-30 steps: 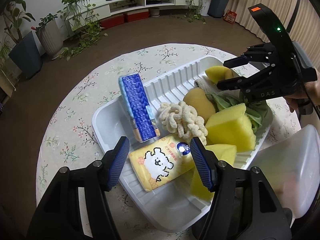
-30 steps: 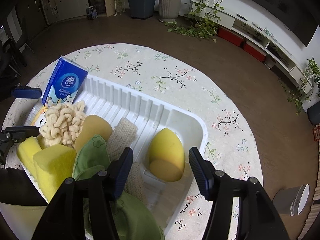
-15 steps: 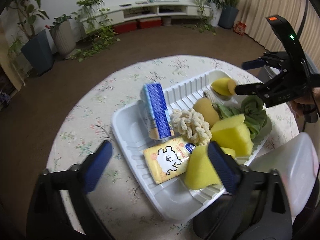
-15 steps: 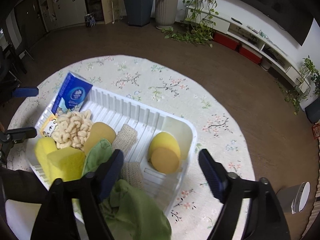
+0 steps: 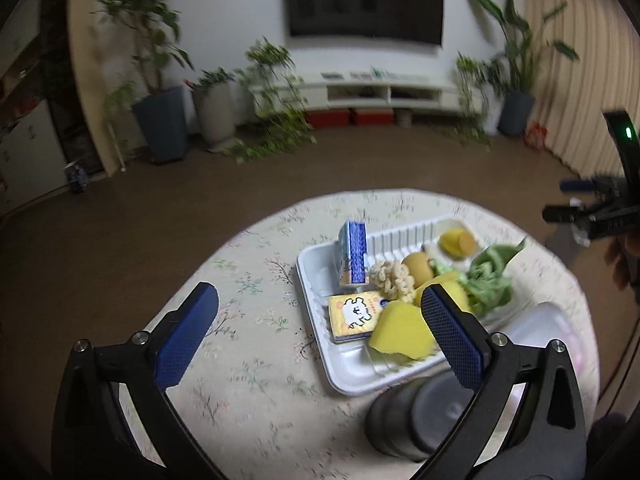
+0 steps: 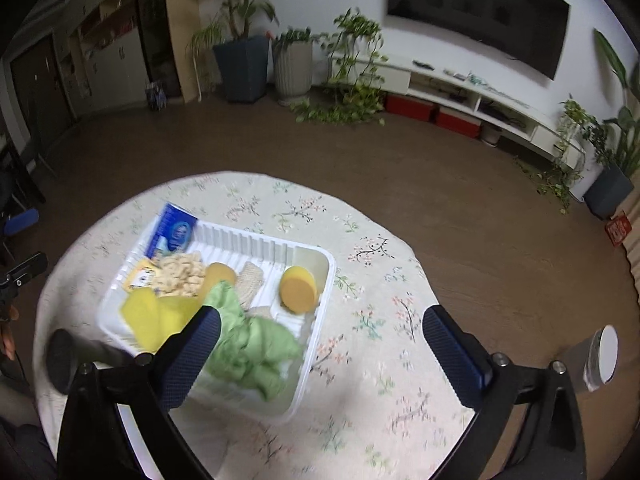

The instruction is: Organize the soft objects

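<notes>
A white ribbed tray (image 5: 320, 276) (image 6: 320, 292) on the round floral table holds soft things: a blue tissue pack (image 5: 354, 254) (image 6: 174, 232), a yellow tissue pack (image 5: 354, 316), a beige knit scrubber (image 5: 394, 278) (image 6: 180, 276), yellow sponges (image 5: 400, 336) (image 6: 148, 316), round yellow sponges (image 5: 458, 242) (image 6: 298, 288) and a green cloth (image 5: 490, 280) (image 6: 252, 348). My left gripper (image 5: 320, 334) is open and empty, high above the table, back from the tray. My right gripper (image 6: 320, 354) is open and empty above the tray's near right corner.
A dark cylindrical object (image 5: 416, 420) (image 6: 76, 356) lies on the table near the tray. A white lid (image 5: 544, 332) lies beside the tray. The table's edge drops to brown floor all round. Potted plants and a TV shelf stand far behind.
Both grippers have risen and pulled back from the tray and opened wider. The tray now looks smaller and farther away. The objects in it have not moved.
</notes>
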